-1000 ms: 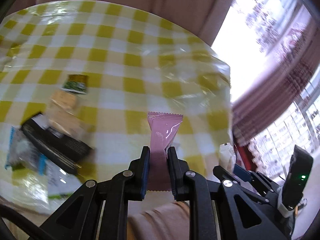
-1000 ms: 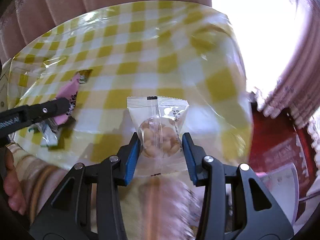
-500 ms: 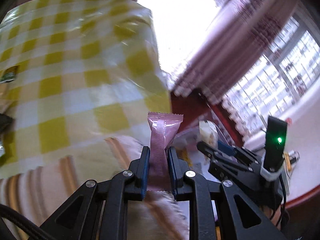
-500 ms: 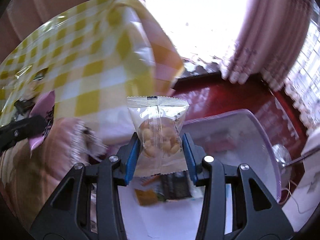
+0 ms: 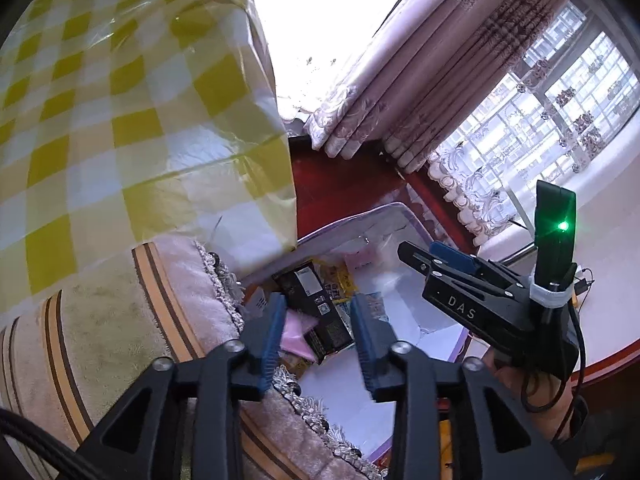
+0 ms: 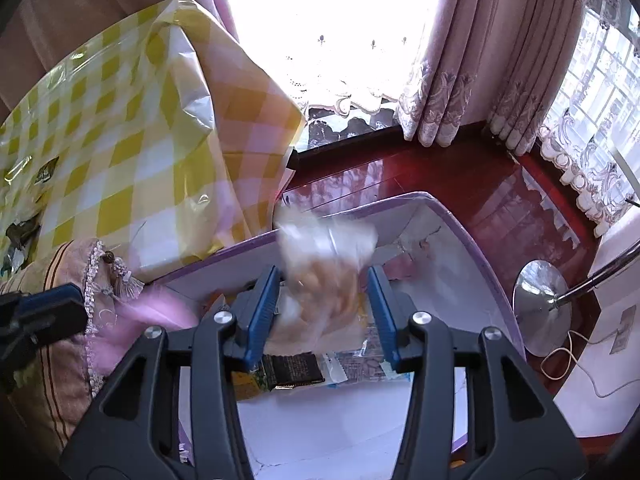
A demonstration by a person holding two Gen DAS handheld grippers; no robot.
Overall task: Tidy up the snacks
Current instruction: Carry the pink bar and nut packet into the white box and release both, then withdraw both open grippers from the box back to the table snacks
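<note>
We had both grippers angled down over the white, purple-rimmed plastic bin (image 6: pixel 472 240) that sat on the dark red polished floor (image 6: pixel 500 184) beside the corner of the tabletop, because the bin is where we judged the snacks were meant to end up. The left gripper (image 5: pixel 318 330) had its blue-padded fingers (image 5: pixel 272 328) opening, with nothing pressed between them; the pink foil snack packet (image 5: pixel 294 334) lay below them at the near edge of the bin, next to a black rectangular snack box (image 5: pixel 316 308), so it looked already let go. The right gripper (image 6: pixel 322 314) was also opening its fingers; the clear plastic bag of pale round snacks (image 6: pixel 324 264) showed blurred between them, and we could not tell whether a pad touched it, though it seemed to be dropping free. We held it above the middle of the bin so it would fall inside rather than on the rim. The yellow-and-white checked plastic tablecloth (image 5: pixel 100 120) hung over the tabletop's corner, and a striped beige fringed cushion (image 5: pixel 100 320) lay between us and the bin. A few small wrappers (image 6: pixel 44 172) remained near the far edge of the tabletop, so we judged the sorting was unfinished.
</note>
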